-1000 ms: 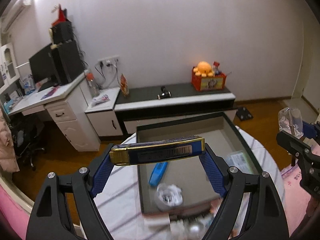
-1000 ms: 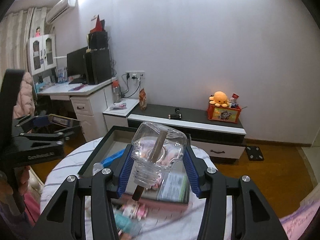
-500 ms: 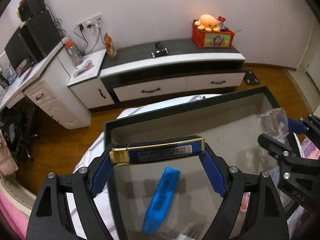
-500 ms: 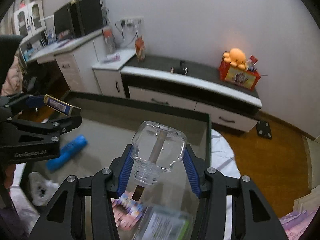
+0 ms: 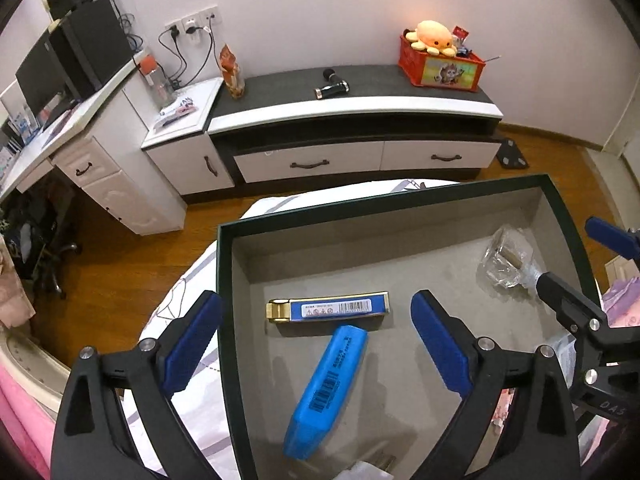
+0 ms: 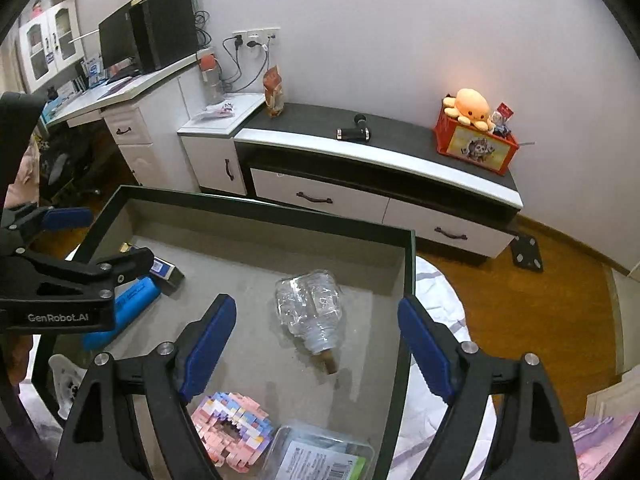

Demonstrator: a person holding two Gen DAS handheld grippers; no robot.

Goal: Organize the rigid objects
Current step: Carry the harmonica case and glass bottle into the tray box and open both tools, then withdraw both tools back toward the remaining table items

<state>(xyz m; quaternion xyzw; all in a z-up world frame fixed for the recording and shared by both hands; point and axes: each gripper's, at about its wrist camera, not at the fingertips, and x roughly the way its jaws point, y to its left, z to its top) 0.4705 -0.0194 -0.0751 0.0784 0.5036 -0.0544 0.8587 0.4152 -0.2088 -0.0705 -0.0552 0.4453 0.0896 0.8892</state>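
Note:
A dark-rimmed box (image 5: 384, 202) with a grey floor sits on the round table. A blue and gold flat case (image 5: 328, 307) lies on its floor, apart from my open left gripper (image 5: 316, 328) above it. A blue marker-like case (image 5: 328, 388) lies beside it. A clear glass bottle (image 6: 310, 312) with a cork lies on its side in the box (image 6: 260, 216), below my open right gripper (image 6: 316, 336). The bottle also shows in the left wrist view (image 5: 506, 256).
A pink brick model (image 6: 232, 436), a clear plastic packet (image 6: 316, 456) and a white crumpled item (image 6: 66, 380) lie at the near end of the box. Behind stand a TV cabinet (image 5: 352, 120), a white desk (image 5: 92, 148) and a red crate with an orange plush (image 5: 438, 60).
Both grippers lowered into the box and opened. The blue and gold case left my left gripper and the glass bottle left my right gripper; both now lie on the box floor.

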